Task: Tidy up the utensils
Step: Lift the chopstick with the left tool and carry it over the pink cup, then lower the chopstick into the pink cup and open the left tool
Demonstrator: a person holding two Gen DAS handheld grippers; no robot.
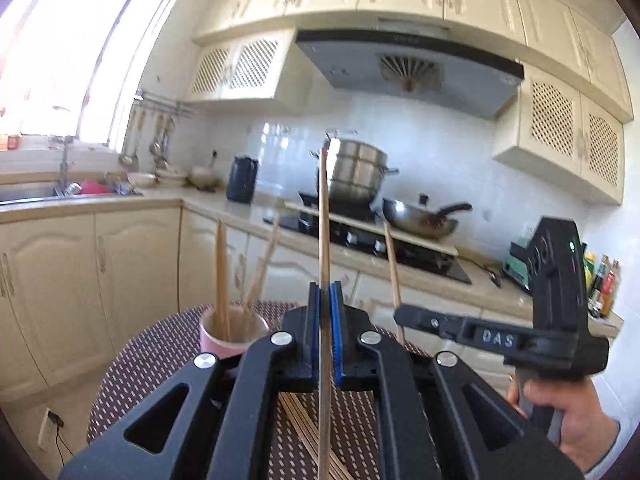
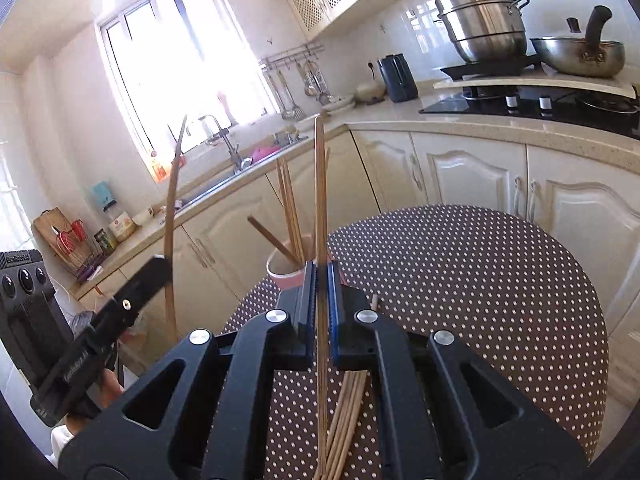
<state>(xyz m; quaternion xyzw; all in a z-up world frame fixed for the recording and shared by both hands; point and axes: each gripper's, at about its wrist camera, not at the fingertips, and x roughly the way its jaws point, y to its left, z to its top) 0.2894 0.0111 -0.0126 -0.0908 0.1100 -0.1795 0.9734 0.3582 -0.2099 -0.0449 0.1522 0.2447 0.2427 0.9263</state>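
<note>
The left gripper (image 1: pixel 325 300) is clamped on 1 upright chopstick (image 1: pixel 323 216). The right gripper (image 2: pixel 321 280) pinches another stick (image 2: pixel 320 184). At 11 o'clock from each stands the pink cup (image 2: pixel 285 270) with sticks; a loose bundle (image 2: pixel 345 412) lies on the dotted table (image 2: pixel 480 280).

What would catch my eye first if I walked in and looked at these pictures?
Probably the two black grippers, the left gripper and the right gripper, each shut on a single upright wooden chopstick. Just beyond them a pink cup already holds several chopsticks on the dotted tablecloth, with a loose bundle of chopsticks lying below the grippers. In the background, a tall steel steamer pot sits on the stove.
</note>
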